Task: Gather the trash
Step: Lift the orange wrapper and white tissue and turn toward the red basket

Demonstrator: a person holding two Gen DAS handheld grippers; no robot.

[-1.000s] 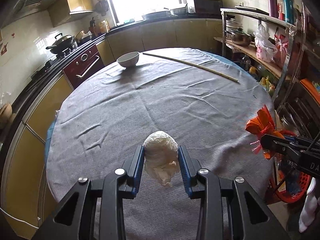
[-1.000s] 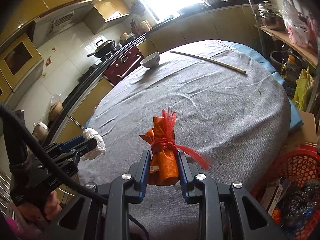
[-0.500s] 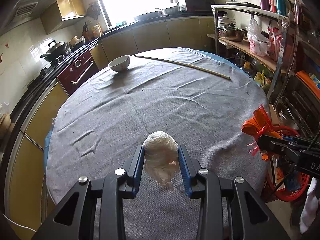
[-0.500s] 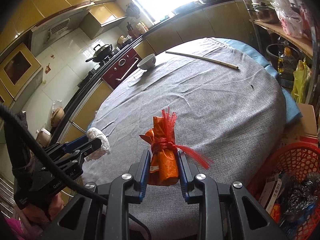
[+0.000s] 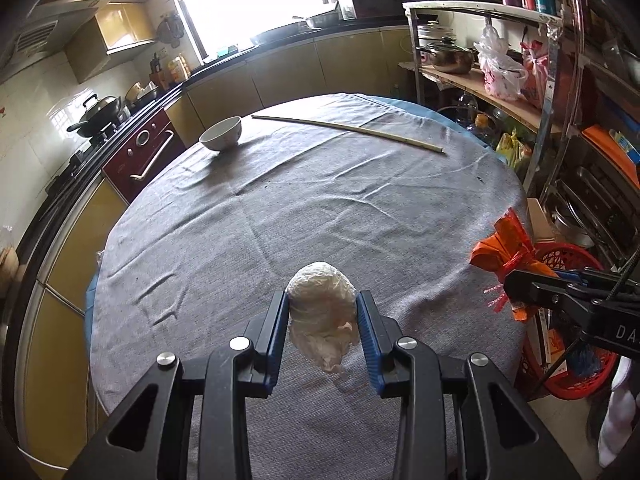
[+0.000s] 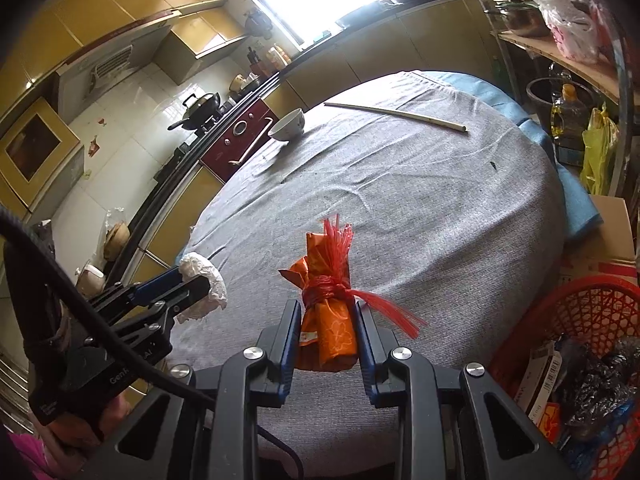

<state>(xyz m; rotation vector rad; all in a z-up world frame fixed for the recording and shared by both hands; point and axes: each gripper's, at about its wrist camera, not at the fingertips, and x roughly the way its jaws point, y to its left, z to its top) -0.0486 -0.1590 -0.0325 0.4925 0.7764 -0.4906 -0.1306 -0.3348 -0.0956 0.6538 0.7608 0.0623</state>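
Crumpled white wad (image 5: 322,308) held above the cloth, orange wrapper (image 6: 329,320) upright (tied with red string)

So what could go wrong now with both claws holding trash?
The white wad hangs loosely below the left gripper, so a tail of it might slip out or snag. The orange packet in the right gripper is over the table, not the red basket beside it; released early, it could miss. The basket already looks full, so trash might spill.

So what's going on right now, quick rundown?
Left hand-held gripper shut on white wad. Right hand-held gripper shut on orange packet. Red basket beside table, path looks open.
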